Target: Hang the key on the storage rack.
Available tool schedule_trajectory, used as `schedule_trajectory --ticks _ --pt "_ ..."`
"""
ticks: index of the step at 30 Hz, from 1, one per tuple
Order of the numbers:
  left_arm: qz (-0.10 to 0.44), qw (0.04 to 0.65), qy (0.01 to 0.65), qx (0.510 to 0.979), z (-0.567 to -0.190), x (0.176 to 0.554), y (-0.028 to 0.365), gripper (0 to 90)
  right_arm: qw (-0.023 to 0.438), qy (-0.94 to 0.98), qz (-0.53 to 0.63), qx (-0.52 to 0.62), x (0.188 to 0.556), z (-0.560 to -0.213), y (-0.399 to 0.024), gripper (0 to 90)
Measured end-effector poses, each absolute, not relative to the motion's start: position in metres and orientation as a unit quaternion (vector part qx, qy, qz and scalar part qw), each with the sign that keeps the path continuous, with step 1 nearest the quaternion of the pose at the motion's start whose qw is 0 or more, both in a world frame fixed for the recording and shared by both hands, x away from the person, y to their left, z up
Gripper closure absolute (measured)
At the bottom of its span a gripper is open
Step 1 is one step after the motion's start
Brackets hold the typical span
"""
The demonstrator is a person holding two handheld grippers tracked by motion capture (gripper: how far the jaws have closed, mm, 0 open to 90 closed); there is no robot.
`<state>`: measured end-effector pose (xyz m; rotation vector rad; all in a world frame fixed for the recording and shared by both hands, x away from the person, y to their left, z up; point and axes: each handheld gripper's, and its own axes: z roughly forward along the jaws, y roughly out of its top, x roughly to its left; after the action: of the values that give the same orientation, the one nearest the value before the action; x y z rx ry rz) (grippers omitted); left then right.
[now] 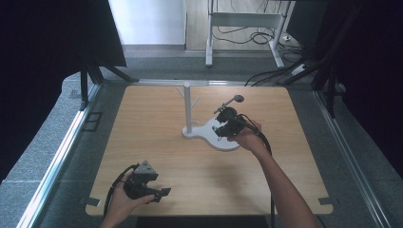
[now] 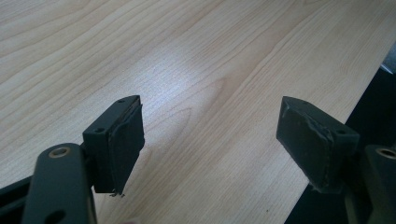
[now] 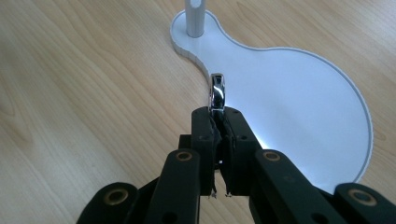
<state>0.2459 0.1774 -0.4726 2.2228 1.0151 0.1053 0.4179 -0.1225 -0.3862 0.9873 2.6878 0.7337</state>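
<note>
high view: we see a light wooden table (image 1: 157, 142) w/ a white stand (image 1: 209, 133) near its middle, and we place everything else off that stand. the stand has a flat base shaped like a small round end joined to a bigger round dish, plus an upright white post (image 1: 187, 107) rising from the small end w/ short side branches near the top. the right gripper (image 1: 227, 124) is held over the dish end of the stand, the person's right hand (image 1: 248, 137) just behind it on the near-right side of the stand. the left gripper (image 1: 159, 194) sits well apart from the stand, toward the near-left edge of the table, in the left hand (image 1: 126, 202), grey three-cornered plate on top. in the right gripper view we see the jaws pressed together on a small shiny metal ring (image 3: 217, 92), pinched by its lower edge so it stands upright above the tips; it hangs over the inner edge of the stand's dish, by the narrow neck where dish meets the small end, w/ the post's foot (image 3: 194, 21) farther ahead. we can't tell if the ring touches the stand. in the left gripper view the jaws stand wide apart w/ bare wood grain between them, pads (image 2: 126, 140) worn at the edges, and the table's edge runs past the one at the picture's right. beyond the table, far side from the stand, we see a grey floor, a white metal frame (image 1: 244, 21) and loose black cables (image 1: 247, 35).
</note>
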Motion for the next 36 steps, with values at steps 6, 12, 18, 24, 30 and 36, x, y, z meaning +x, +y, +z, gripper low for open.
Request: schedule_trajectory --ticks 6,12,18,24,30,36 --pt "0.039 0.340 0.389 0.855 -0.473 0.246 0.177 23.8 0.093 0.905 0.244 0.337 0.428 -0.386 -0.118 84.6" --pt "0.039 0.338 0.388 0.856 -0.473 0.246 0.176 23.8 0.093 0.902 0.242 0.344 0.438 -0.384 -0.114 84.6" --pt "0.040 0.339 0.388 0.856 -0.473 0.246 0.177 23.8 0.088 0.903 0.234 0.350 0.455 -0.383 -0.107 84.6" --pt "0.043 0.347 0.387 0.854 -0.468 0.244 0.180 23.9 0.090 0.902 0.232 0.352 0.466 -0.379 -0.099 84.6" --pt "0.044 0.352 0.386 0.852 -0.466 0.243 0.181 23.9 0.095 0.900 0.236 0.354 0.476 -0.373 -0.091 84.6" --pt "0.045 0.354 0.389 0.850 -0.466 0.243 0.183 23.9 0.097 0.901 0.233 0.354 0.487 -0.369 -0.085 84.6"
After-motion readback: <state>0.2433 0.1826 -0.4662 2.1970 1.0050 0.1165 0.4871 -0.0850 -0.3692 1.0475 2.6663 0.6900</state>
